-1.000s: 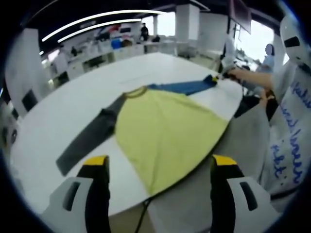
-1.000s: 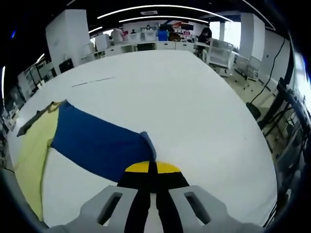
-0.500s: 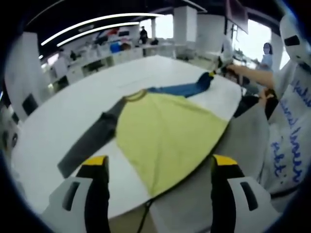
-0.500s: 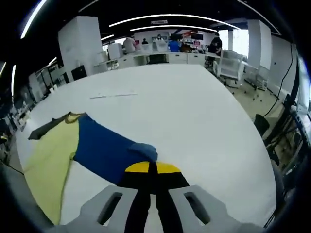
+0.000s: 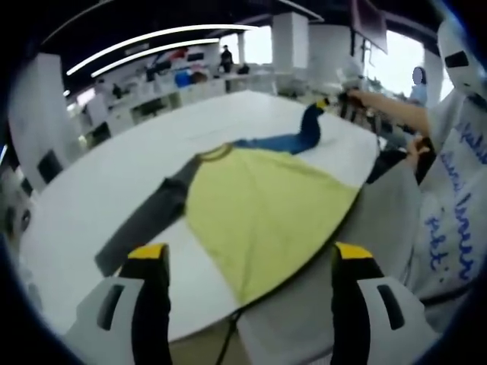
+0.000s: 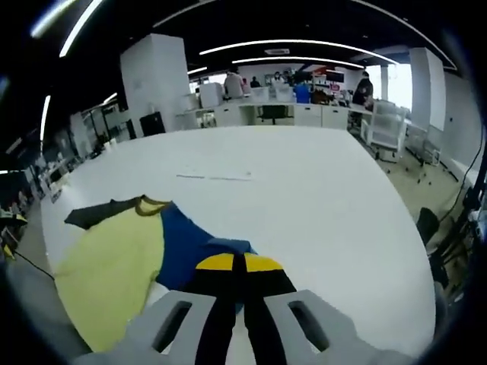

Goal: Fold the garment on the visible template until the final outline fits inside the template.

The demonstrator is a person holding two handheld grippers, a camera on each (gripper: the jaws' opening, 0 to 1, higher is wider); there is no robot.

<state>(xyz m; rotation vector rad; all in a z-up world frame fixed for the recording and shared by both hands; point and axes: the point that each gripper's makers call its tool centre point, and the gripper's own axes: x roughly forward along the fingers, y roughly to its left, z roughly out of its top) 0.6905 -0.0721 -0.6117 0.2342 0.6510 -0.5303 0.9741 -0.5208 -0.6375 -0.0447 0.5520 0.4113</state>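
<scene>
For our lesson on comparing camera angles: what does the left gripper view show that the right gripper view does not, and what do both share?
Left gripper view alone: the whole grey sleeve laid flat, the shirt hem hanging over the table edge, and the left tool open. Right gripper view alone: the right tool shut on the blue sleeve, and a thin line on the table. Both: the yellow shirt and the white table.

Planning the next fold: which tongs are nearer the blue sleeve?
Right. The right tongs are shut on the blue fabric sleeve's cuff, lifted off the white table. The left tongs hang open beyond the yellow shirt's hem, across the garment.
</scene>
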